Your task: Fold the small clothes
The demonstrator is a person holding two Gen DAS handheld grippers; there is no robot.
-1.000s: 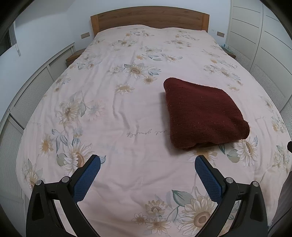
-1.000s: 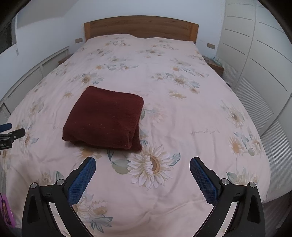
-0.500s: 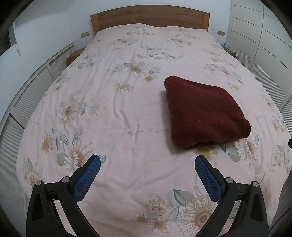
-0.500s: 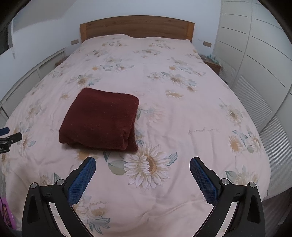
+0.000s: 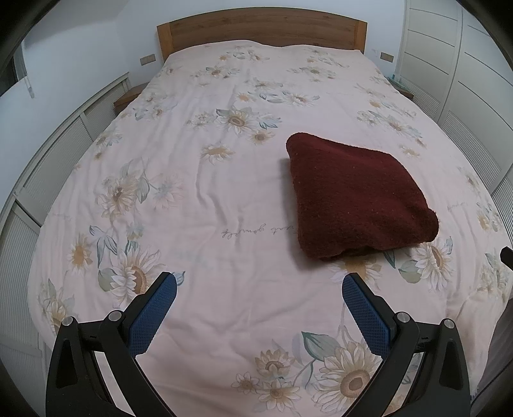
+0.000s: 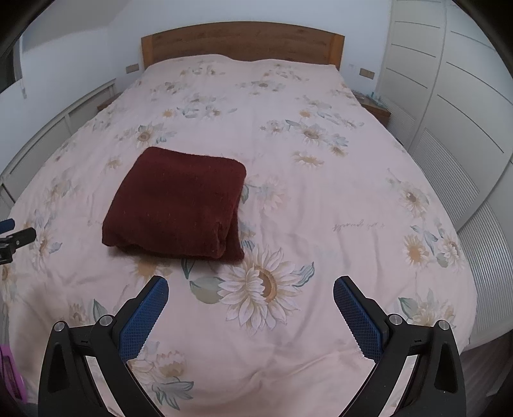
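Left claw [image 6: 12, 234] cut off by the right view's left edge — only its tip shows. Script on bedspread [image 5: 256, 229] illegible; nightstand items [image 6: 373, 96] too small to tell.

You've got one folded maroon garment [image 5: 359, 199] on one bed [image 5: 224, 179], one wooden headboard [image 5: 259, 30], and two grippers: left gripper [image 5: 259, 287], right gripper [image 6: 250, 287].

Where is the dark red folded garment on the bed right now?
The dark red folded garment lies flat on the floral bedspread, right of centre in the left wrist view and left of centre in the right wrist view, beyond both open grippers, touched by neither.
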